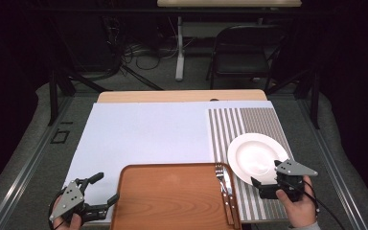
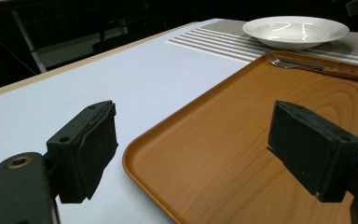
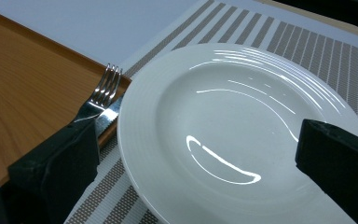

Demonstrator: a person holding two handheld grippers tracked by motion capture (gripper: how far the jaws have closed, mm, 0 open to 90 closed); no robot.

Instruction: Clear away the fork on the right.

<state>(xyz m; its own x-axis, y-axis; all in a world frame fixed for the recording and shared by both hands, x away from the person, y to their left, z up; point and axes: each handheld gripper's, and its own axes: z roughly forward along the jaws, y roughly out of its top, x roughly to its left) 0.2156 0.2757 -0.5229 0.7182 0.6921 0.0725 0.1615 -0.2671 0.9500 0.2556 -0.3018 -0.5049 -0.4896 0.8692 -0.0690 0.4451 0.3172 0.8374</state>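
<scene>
One white plate (image 1: 255,155) sits on one striped placemat (image 1: 242,120) at the right of the table (image 1: 139,132), its left rim just beside the right edge of one wooden tray (image 1: 167,196). One fork (image 1: 220,179) and one knife (image 1: 228,184) lie side by side along the tray's right edge, tines and blade pointing away from the person. In the right gripper view the fork's tines (image 3: 106,85) reach the tray's far corner, close to the plate's rim (image 3: 130,116) but not touching it.

The right gripper (image 1: 271,184) hovers at the plate's near edge, held in one hand (image 1: 297,206). Its two jaws stand wide apart, with the plate's bowl between and beyond them; the pads press on nothing.

The left gripper (image 1: 106,188) rests at the tray's near left corner, held in the other hand (image 1: 72,221). Its two jaws are also spread wide: in the left gripper view one hangs over the white table cover (image 2: 121,84), the other over the tray (image 2: 242,130), and they grip nothing.

One folding chair (image 1: 244,50) stands beyond the table.
</scene>
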